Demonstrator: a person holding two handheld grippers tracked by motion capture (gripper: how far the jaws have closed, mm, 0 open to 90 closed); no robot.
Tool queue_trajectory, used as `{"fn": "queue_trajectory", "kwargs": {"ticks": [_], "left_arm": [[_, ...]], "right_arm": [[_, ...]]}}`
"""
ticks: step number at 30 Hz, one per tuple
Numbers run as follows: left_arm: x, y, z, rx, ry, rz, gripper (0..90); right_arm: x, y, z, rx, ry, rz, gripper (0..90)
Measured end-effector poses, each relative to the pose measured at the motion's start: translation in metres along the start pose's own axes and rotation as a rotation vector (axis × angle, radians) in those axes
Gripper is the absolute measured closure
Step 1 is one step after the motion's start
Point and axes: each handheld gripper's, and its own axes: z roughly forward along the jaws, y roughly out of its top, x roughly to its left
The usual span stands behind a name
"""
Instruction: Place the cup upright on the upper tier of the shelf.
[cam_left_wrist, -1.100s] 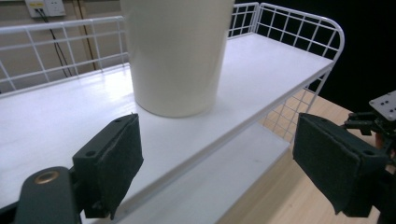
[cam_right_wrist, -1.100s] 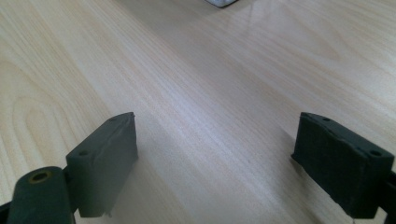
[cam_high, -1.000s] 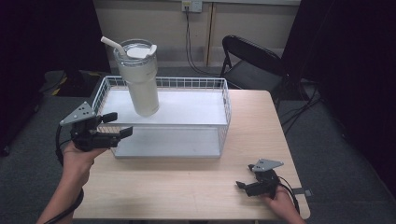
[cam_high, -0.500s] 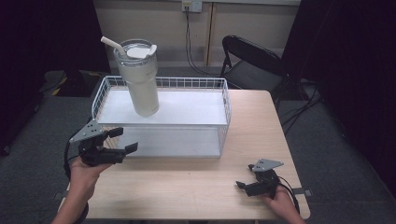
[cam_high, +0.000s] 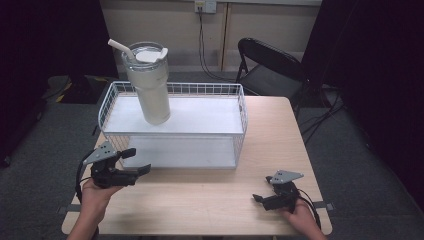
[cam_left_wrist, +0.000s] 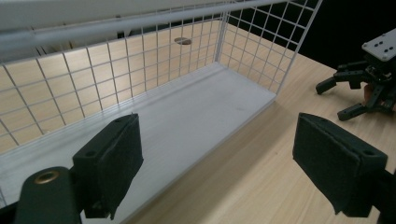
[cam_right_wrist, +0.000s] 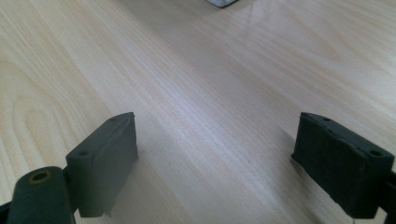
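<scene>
Here the left gripper (cam_high: 134, 161) and right gripper (cam_high: 261, 193), lower frame, gape wide and empty; the tumbler (cam_high: 147, 85) stands basketed (cam_high: 240, 112) (seemingly finished, nothing pending).

The person's forearms run off the bottom edge at six o'clock, so nothing past the left hand (cam_high: 94, 196) and right hand (cam_high: 300, 216) can be seen. The wire basket (cam_left_wrist: 252, 51) is cut off at nine o'clock in the left gripper view. Behind the folding chair (cam_high: 272, 67), everything is too dark to make out.
</scene>
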Motion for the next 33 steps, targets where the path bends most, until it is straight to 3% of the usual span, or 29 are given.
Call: {"fn": "queue_trajectory", "kwargs": {"ticks": [13, 18, 26, 30, 31, 33], "left_arm": [[-0.004, -0.028, 0.015, 0.024, -0.023, -0.006, 15.7], [-0.007, -0.048, 0.027, 0.068, -0.046, -0.005, 15.7], [-0.008, -0.063, 0.037, 0.116, -0.05, -0.002, 15.7], [-0.01, -0.071, 0.042, 0.135, -0.056, 0.01, 15.8], [-0.012, -0.074, 0.046, 0.167, -0.052, 0.036, 15.8], [-0.014, -0.077, 0.05, 0.174, -0.065, 0.033, 15.7]], "right_arm": [[0.0, 0.0, 0.0, 0.0, 0.0, 0.0, 12.8], [0.0, 0.0, 0.0, 0.0, 0.0, 0.0, 12.8], [0.0, 0.0, 0.0, 0.0, 0.0, 0.0, 12.8], [0.0, 0.0, 0.0, 0.0, 0.0, 0.0, 12.8], [0.0, 0.0, 0.0, 0.0, -0.001, -0.001, 12.8], [0.0, 0.0, 0.0, 0.0, 0.0, 0.0, 12.8]]}}
